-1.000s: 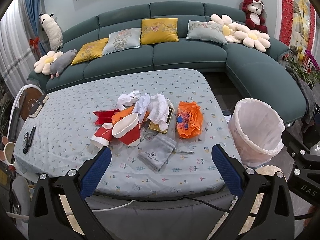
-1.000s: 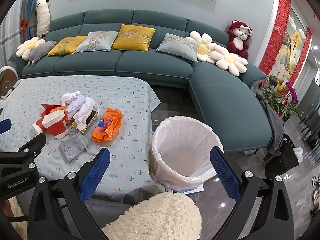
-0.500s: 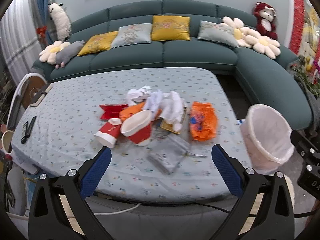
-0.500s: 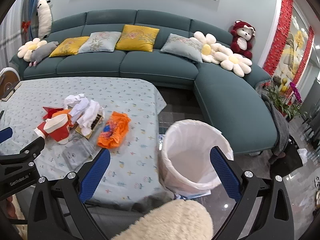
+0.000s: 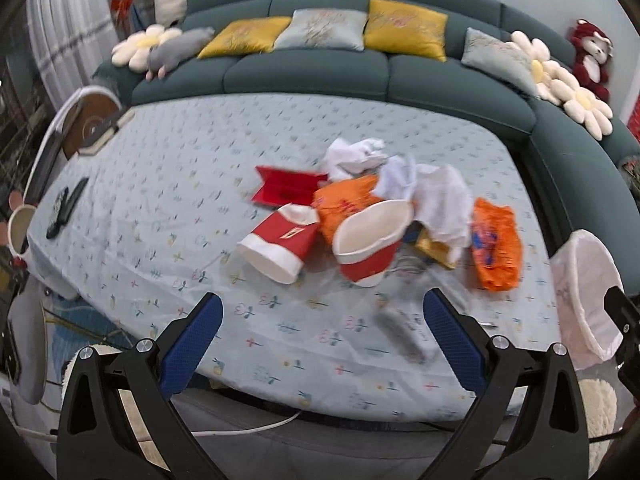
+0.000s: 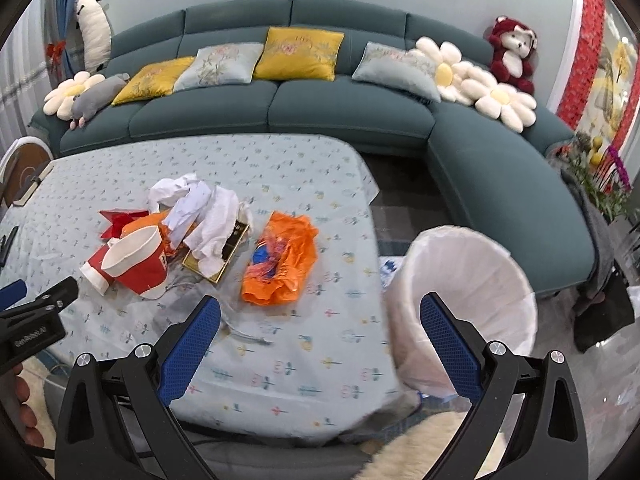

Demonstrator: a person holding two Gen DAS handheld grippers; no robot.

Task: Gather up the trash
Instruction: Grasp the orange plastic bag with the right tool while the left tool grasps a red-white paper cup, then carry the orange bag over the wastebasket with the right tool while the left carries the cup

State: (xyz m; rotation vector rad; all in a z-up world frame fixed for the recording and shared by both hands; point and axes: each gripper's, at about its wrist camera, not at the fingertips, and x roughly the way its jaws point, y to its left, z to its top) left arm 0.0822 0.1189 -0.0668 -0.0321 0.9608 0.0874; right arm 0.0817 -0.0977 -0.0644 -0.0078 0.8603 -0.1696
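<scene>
Hovering, both my grippers (image 5: 320,336) (image 6: 320,336) gape, holding nothing; cups (image 5: 370,236) lie tipped mid-table; lined bin (image 6: 464,300) off the right edge.

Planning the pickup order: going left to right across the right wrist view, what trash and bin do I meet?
Red paper cup → white crumpled tissues → orange plastic bag → white-lined trash bin.

I see the worktop (image 5: 160,184) draped in a pale blue cloth with small flower prints. On it sits a clustered heap: two red paper cups (image 5: 280,248) (image 5: 370,242) tipped on their sides, crumpled white tissues (image 6: 208,212), a red card (image 5: 286,190), orange plastic bags (image 6: 280,258) and a grey pouch (image 5: 406,330). Well apart, near its left edge, lie a black remote (image 5: 66,208) and a book (image 5: 102,136).
</scene>
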